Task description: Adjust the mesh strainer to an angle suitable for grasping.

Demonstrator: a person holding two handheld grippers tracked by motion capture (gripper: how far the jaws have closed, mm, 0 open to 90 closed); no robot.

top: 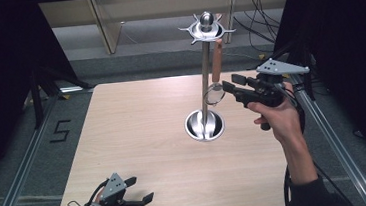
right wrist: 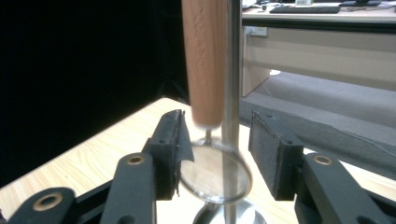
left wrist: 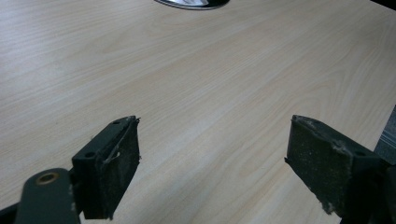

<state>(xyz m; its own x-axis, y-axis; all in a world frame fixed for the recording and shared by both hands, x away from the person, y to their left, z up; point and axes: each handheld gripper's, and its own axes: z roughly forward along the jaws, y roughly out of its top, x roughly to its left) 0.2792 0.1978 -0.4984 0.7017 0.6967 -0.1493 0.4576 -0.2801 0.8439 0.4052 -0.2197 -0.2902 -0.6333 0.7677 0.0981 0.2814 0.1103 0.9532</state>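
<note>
A steel utensil stand (top: 202, 81) rises from a round base (top: 204, 126) at the table's middle right, with a hook crown (top: 206, 29) on top. From one hook hangs a utensil with a wooden handle (top: 218, 60) and a round see-through ring head (top: 214, 94). My right gripper (top: 228, 88) is open, level with the ring head. In the right gripper view the ring head (right wrist: 215, 173) sits between the pads; the left pad (right wrist: 180, 147) is at its rim and the right pad (right wrist: 268, 156) stands apart. My left gripper (top: 142, 189) stays open and empty low over the table's near left edge.
The wooden table (top: 138, 132) is bare around the stand. The stand's pole (right wrist: 231, 93) passes just behind the ring, between my right jaws. Metal rails run along both sides of the table, and cables lie on the floor at the back right.
</note>
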